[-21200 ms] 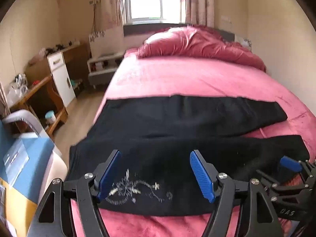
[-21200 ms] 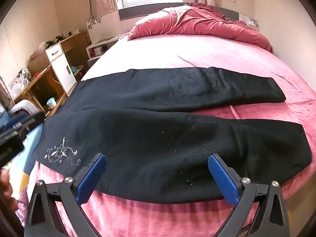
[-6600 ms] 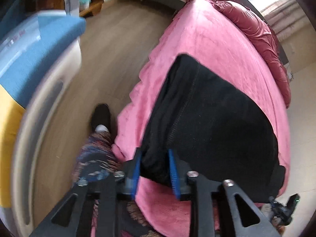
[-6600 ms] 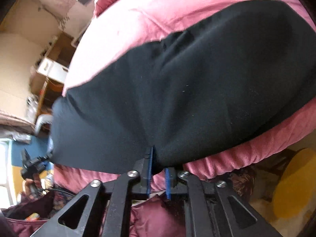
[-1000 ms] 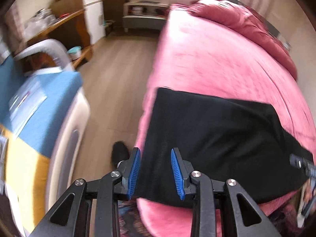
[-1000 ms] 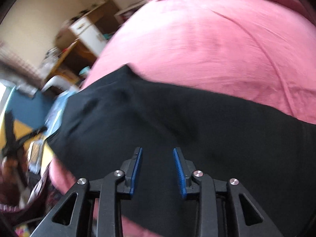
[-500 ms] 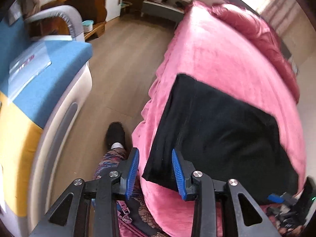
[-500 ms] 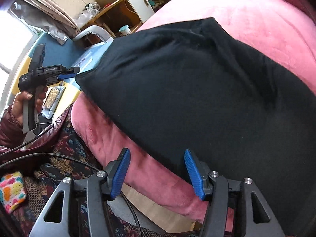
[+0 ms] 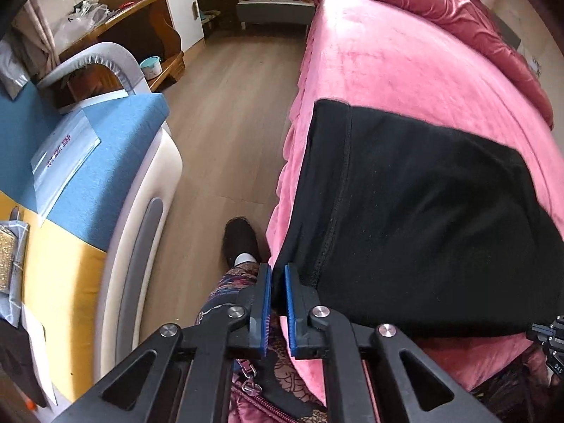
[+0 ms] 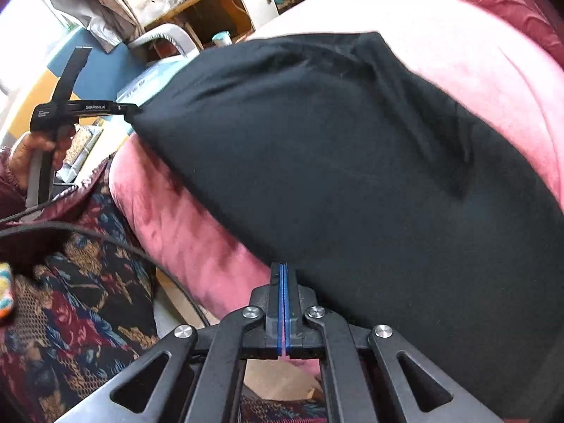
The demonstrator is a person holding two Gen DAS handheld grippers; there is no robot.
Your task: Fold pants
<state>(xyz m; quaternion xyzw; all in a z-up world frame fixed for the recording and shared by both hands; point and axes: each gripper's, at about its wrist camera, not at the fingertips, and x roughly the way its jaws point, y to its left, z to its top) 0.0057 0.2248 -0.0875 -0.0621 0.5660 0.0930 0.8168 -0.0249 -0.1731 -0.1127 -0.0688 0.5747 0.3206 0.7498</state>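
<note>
The black pants lie folded into a broad rectangle across the near end of the pink bed. My left gripper is shut on their near left corner, with a thin strip of cloth between the blue pads. In the right wrist view the left gripper shows at that corner, held by a hand. My right gripper is shut at the near edge of the pants, its pads tight together on the hem. The right gripper shows at the pants' near right corner.
A rumpled pink quilt lies at the far end of the bed. A blue and yellow padded seat stands left of the wooden floor. The person's shoe and patterned leg are right against the bed's side.
Both grippers stood open over the pants and are now shut at the near edge. The left one sank onto the left corner. The right one swung to the edge, then kept still.
</note>
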